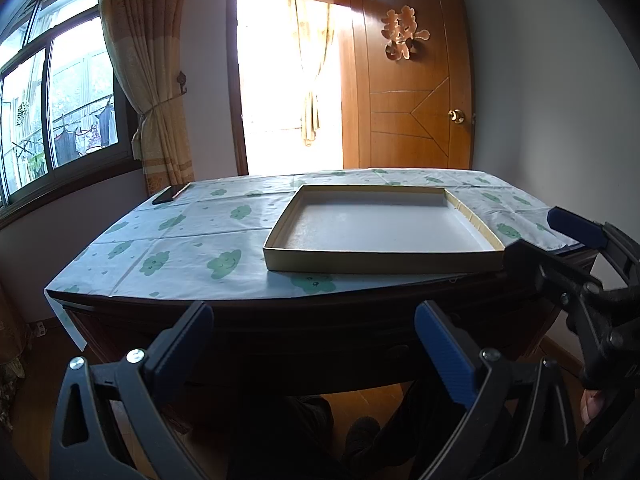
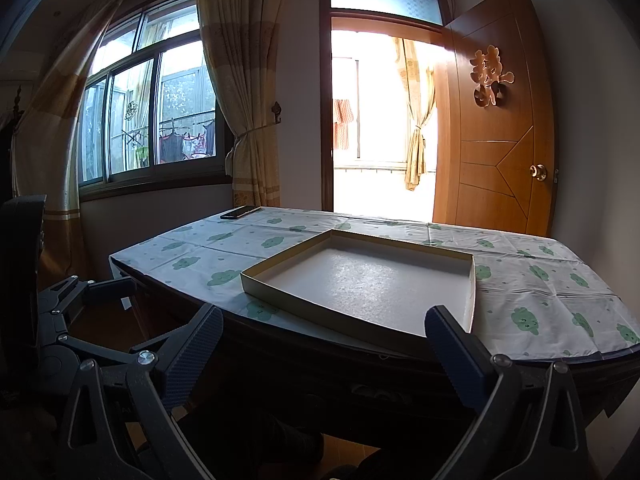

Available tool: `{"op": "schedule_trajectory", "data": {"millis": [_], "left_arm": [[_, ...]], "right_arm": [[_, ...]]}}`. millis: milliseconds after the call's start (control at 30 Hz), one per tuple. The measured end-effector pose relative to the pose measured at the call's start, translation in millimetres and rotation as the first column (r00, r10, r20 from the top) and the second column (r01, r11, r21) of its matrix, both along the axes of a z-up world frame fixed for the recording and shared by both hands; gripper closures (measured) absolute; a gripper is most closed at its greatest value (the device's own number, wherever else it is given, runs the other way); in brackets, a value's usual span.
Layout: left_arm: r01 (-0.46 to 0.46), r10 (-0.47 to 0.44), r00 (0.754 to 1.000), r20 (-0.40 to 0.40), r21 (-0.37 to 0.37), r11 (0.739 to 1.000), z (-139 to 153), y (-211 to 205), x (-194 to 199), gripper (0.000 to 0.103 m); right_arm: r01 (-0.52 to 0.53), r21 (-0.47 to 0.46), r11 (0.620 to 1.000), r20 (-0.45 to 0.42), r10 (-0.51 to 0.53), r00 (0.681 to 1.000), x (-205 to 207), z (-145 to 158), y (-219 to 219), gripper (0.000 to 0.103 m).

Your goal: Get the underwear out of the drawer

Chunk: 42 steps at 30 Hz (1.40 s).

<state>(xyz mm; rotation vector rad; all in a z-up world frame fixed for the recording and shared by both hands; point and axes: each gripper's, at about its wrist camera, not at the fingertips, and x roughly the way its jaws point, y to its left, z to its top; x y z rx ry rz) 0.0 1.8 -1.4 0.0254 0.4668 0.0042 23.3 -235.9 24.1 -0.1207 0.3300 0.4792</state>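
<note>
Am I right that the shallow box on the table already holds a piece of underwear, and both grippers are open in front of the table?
Not quite: the shallow box is empty, as the right wrist view shows. The left gripper and right gripper are indeed open in front of the table.

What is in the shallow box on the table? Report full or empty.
Empty. The shallow box shows only its bare white floor in both wrist views, nothing lying inside.

Both claws [image 1: 314, 344] [image 2: 324, 354] agape, empty.
</note>
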Motion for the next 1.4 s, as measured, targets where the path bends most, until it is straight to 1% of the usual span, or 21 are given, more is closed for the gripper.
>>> {"op": "schedule_trajectory", "data": {"millis": [567, 800, 1033, 1100, 1233, 1333, 1400], "left_arm": [[-0.001, 0.001, 1.0, -0.004, 0.002, 1.0, -1, 1, 1, 0.0], [0.0, 0.0, 1.0, -0.025, 0.003, 1.0, -12, 0, 7, 0.0], [0.003, -0.003, 0.999, -0.041, 0.003, 1.0, -19, -3, 10, 0.0], [0.007, -0.007, 0.999, -0.044, 0.001, 1.0, -22, -3, 11, 0.0], [0.008, -0.008, 0.999, -0.051, -0.003, 1.0, -26, -3, 12, 0.0], [0.001, -0.001, 0.998, -0.061, -0.003, 1.0, -31, -2, 13, 0.0], [-0.006, 0.005, 0.998, -0.064, -0.005, 1.0, -34, 0, 14, 0.0]], "right_arm": [[0.01, 0.001, 1.0, 0.0, -0.01, 1.0, 2, -4, -2, 0.001], [0.026, -0.009, 1.0, 0.012, -0.026, 1.0, 7, -11, -4, 0.001], [0.023, -0.006, 1.0, -0.004, -0.023, 1.0, 14, -19, -7, 0.001], [0.015, -0.005, 1.0, 0.009, -0.015, 1.0, 14, -20, -6, 0.001], [-0.018, -0.013, 1.0, 0.072, 0.019, 0.997, 18, -30, -8, 0.001], [-0.046, -0.004, 0.999, 0.128, 0.046, 0.991, 26, -45, -12, 0.001], [-0.026, -0.029, 0.999, 0.165, 0.03, 0.986, 32, -56, -12, 0.001]]}}
